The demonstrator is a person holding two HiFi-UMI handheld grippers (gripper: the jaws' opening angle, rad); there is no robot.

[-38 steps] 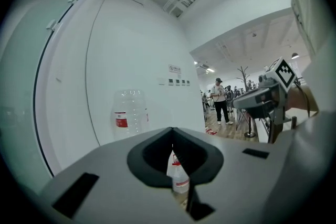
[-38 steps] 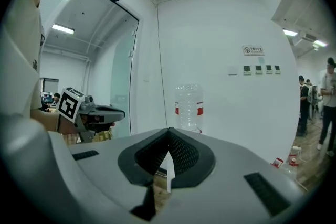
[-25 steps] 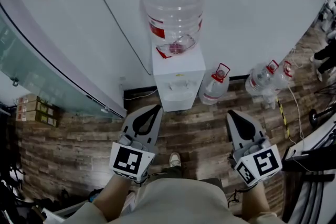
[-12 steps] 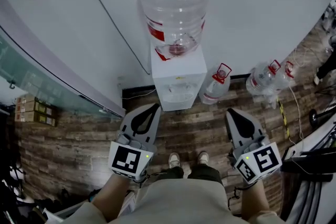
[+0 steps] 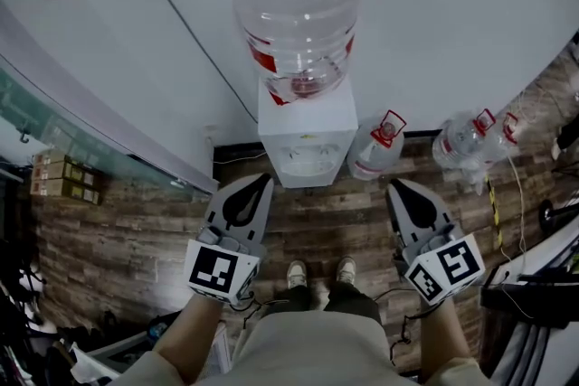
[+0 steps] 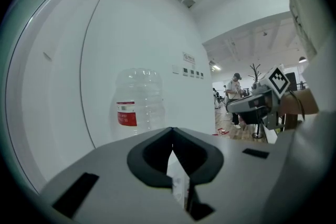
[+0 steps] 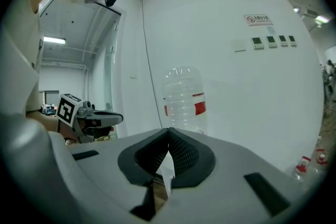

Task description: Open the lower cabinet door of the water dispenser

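Note:
The white water dispenser (image 5: 306,129) stands against the wall with a big clear bottle (image 5: 294,9) on top. From above only its top and tap recess show; the lower cabinet door is hidden. My left gripper (image 5: 263,180) is shut and empty, a little short of the dispenser's left front. My right gripper (image 5: 394,186) is also shut and empty, short of it on the right. The bottle (image 6: 137,105) rises above the closed left gripper (image 6: 171,129) in its own view. It also stands (image 7: 184,99) over the closed right gripper (image 7: 168,129).
Spare water bottles (image 5: 377,147) (image 5: 469,143) stand on the wood floor right of the dispenser. A glass partition (image 5: 63,127) runs along the left, with boxes (image 5: 56,176) beside it. Cables (image 5: 507,194) trail at the right. A person (image 6: 234,98) stands far off.
The dispenser has drawn nearer and looks larger in the head view. Both grippers have advanced toward it, still shut. The person's two shoes now stand side by side.

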